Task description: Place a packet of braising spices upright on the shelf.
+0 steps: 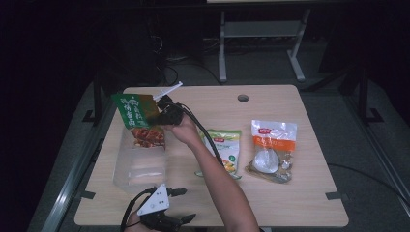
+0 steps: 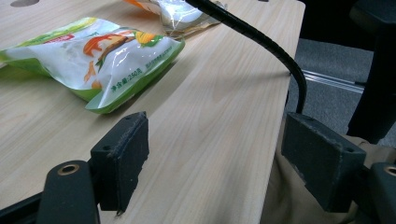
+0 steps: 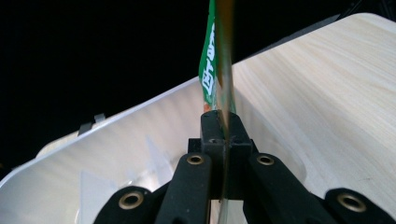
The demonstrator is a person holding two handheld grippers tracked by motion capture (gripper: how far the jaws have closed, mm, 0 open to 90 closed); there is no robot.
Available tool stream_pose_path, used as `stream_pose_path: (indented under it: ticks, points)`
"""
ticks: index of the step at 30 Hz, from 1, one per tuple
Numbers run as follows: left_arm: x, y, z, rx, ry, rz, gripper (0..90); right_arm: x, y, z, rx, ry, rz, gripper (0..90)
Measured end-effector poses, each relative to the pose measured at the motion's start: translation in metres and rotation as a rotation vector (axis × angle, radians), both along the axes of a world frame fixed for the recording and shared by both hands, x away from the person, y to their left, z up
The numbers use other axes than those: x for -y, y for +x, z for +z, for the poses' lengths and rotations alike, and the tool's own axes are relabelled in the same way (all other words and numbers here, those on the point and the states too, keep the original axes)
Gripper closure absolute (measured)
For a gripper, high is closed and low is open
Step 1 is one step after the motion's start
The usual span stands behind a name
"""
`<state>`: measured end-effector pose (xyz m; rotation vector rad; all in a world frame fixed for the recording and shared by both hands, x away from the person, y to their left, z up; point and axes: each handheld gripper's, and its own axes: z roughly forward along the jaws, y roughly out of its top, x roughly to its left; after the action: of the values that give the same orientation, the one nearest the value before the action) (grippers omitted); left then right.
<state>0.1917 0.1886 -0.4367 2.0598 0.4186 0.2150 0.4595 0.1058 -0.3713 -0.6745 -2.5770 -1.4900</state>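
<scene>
My right gripper (image 1: 162, 116) is shut on the edge of a green snack packet (image 1: 139, 118) with red-brown food printed on its lower half. It holds the packet upright in the air over a clear plastic bin (image 1: 140, 166) at the table's left. In the right gripper view the shut gripper (image 3: 223, 128) pinches the packet (image 3: 217, 70) edge-on, with the clear bin (image 3: 116, 154) below. My left gripper (image 1: 186, 205) rests open at the table's front edge, nothing between its jaws; in its own view the left gripper (image 2: 217, 149) faces across bare wood.
A green-and-white packet (image 1: 225, 150) (image 2: 93, 60) lies mid-table. An orange-and-white packet (image 1: 271, 150) (image 2: 182, 14) lies to its right. The right gripper's black cable (image 2: 261, 42) trails along the forearm. A round hole (image 1: 243, 97) marks the far table edge.
</scene>
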Motion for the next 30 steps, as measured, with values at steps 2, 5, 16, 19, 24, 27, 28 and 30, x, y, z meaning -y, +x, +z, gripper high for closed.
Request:
stream_pose_path:
  ticks: [2,5,16,19,24,27,28,30]
  points:
    - [0.000,0.000,0.000,0.000,-0.002,0.001,22.9,0.002,0.002,-0.002,-0.004,0.010,-0.015,89.7]
    - [0.000,0.001,0.000,-0.001,0.000,0.002,22.9,0.002,0.000,-0.001,0.017,-0.018,-0.019,89.4]
    - [0.001,0.001,-0.001,-0.002,0.003,0.000,22.9,0.022,-0.004,0.013,0.008,-0.006,-0.047,54.5]
    - [0.001,0.001,-0.001,-0.001,0.004,0.001,22.9,0.032,-0.008,0.018,0.013,-0.006,-0.053,49.9]
    - [0.001,0.001,-0.001,-0.001,0.007,0.003,22.9,0.053,-0.016,0.021,0.015,-0.019,-0.053,46.3]
    - [0.000,0.002,-0.002,-0.002,0.008,0.005,22.9,0.067,-0.020,0.021,0.013,-0.017,-0.061,44.4]
    - [0.000,0.002,-0.002,-0.002,0.008,0.005,22.9,0.067,-0.020,0.021,0.013,-0.017,-0.061,44.4]
    - [0.000,0.002,-0.002,-0.001,0.010,0.007,22.9,0.084,-0.027,0.020,0.014,-0.020,-0.069,43.2]
